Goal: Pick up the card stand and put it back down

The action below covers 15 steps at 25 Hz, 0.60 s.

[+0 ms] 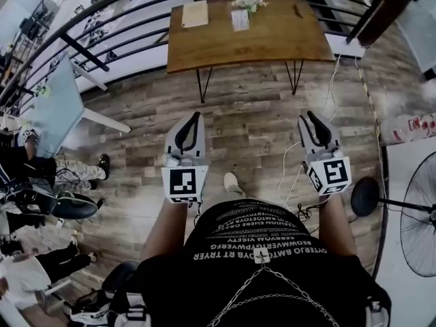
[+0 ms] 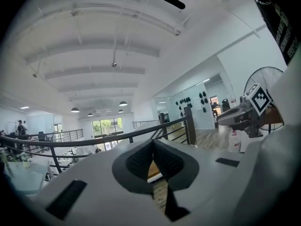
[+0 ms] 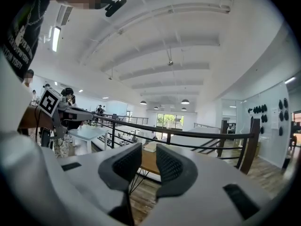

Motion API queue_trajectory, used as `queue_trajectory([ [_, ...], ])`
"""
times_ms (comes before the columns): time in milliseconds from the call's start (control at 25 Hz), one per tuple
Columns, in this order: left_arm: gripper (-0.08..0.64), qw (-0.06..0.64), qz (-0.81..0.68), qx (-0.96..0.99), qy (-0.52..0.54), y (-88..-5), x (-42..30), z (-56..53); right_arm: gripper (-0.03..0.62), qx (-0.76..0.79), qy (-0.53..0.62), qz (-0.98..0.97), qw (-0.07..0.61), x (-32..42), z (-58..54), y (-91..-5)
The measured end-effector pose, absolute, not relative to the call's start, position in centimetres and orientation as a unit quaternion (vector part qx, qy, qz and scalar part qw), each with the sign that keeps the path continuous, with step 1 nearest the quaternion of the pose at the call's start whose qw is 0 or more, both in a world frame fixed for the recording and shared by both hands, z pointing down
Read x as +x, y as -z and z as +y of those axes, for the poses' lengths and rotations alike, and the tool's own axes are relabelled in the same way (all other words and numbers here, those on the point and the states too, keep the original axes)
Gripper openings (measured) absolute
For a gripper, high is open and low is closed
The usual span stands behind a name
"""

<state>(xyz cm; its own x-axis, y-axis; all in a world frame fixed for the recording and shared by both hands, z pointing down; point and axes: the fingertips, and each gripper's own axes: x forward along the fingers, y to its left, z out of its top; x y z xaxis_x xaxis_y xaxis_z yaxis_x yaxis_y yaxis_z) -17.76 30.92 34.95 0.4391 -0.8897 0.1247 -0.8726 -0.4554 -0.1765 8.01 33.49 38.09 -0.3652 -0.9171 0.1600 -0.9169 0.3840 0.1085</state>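
Observation:
The card stand (image 1: 240, 20), a small clear upright holder with a pale card, stands at the far side of a wooden table (image 1: 272, 41), beside a small bunch of white flowers (image 1: 248, 2). Both grippers hang over the plank floor, well short of the table. My left gripper (image 1: 196, 116) (image 2: 152, 144) is shut, its pad tips touching with nothing between them. My right gripper (image 1: 310, 116) (image 3: 148, 149) is open with a narrow gap between the pads, and nothing is held. The right gripper view shows a strip of the table through that gap.
A tan board (image 1: 195, 13) lies on the table's left part. A black railing (image 1: 102, 9) curves behind the table. A white table (image 1: 58, 107) and seated people are at the left. A standing fan (image 1: 417, 225) and white cables (image 1: 294, 162) are at the right.

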Motion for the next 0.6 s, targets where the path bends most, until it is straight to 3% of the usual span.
queue_trajectory([
  [600,0.026,0.024,0.495,-0.864,0.091,-35.7,-22.0,24.1,0.150,0.572,-0.010,-0.811,0.125,3.9,27.5,-37.7],
])
